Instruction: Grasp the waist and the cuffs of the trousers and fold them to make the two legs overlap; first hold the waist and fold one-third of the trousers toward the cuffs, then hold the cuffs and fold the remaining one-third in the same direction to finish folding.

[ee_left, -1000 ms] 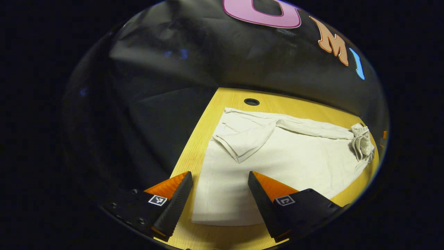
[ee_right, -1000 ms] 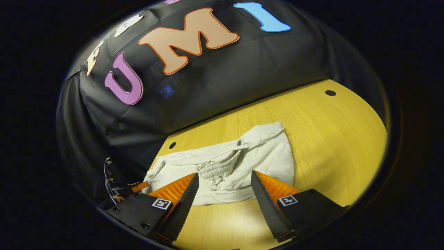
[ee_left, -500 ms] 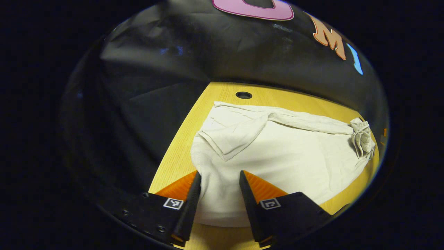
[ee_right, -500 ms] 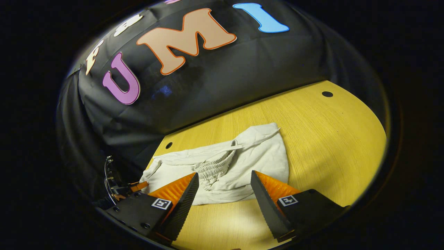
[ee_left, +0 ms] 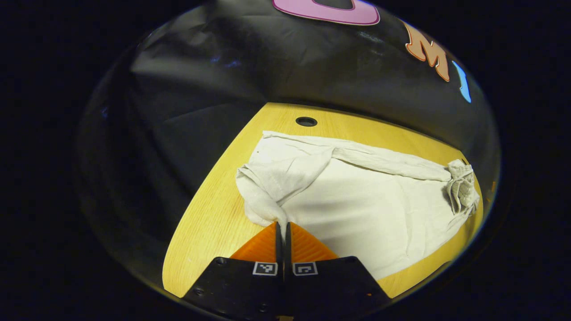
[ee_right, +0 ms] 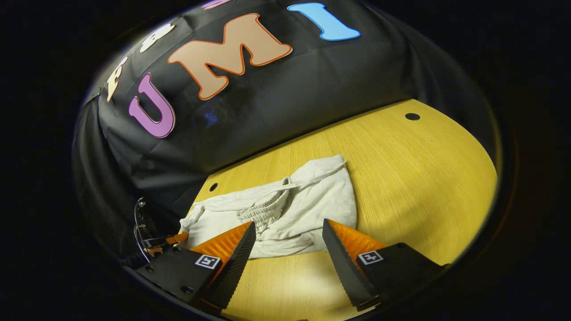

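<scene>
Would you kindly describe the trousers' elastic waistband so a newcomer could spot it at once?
On the yellow wooden table lie pale cream trousers. Just ahead of the open right gripper, the waistband sits bunched on top. Its tight ribbed gathers set it apart from the smooth cloth around it.

I see a yellow wooden table (ee_left: 214, 223) with a round hole (ee_left: 306, 121); a second hole (ee_right: 412, 116) sits near its far edge.

Right gripper (ee_right: 289, 232) fingers apart; trousers (ee_right: 285, 209) on table (ee_right: 415, 169).
</scene>
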The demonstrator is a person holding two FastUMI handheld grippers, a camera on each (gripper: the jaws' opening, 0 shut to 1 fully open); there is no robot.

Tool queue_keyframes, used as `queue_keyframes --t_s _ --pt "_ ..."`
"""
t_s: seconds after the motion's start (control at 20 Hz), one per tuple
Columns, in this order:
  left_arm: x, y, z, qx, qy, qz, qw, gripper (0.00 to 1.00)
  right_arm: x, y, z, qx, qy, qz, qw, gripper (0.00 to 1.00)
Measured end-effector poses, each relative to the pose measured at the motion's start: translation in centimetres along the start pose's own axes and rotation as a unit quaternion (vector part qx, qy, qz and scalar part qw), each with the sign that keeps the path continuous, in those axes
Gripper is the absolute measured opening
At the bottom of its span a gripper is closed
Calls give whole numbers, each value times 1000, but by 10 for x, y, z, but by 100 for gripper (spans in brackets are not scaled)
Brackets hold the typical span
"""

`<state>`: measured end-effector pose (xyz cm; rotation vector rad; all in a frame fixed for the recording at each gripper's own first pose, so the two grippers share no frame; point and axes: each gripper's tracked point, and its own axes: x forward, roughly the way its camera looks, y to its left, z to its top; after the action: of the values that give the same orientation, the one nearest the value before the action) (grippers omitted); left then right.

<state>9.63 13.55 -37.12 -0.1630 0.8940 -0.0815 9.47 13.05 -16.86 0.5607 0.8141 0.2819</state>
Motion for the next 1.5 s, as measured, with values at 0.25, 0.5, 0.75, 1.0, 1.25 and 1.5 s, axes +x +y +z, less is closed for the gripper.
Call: queue_keyframes --t_s 0.25,0.5,0.75,1.0,1.25,1.5 --pt "-27 -34 44 4 -52 -23 998 0 -14 -18 15 18 -14 3 1000 96" --pt "-46 -87 82 21 -87 -52 995 0 -27 -36 22 28 -19 11 999 96" --pt "-52 -141 99 26 -103 -80 991 0 -44 -59 31 37 -27 8 999 96" --pt "-54 -188 112 47 -115 -110 986 0 -62 -83 36 52 -36 -2 998 96" --pt "-65 -249 138 87 -138 -148 975 0 -73 -95 40 63 -46 -5 997 96" --pt "-75 -326 151 122 -148 -196 962 0 -87 -108 39 60 -52 -8 997 96"
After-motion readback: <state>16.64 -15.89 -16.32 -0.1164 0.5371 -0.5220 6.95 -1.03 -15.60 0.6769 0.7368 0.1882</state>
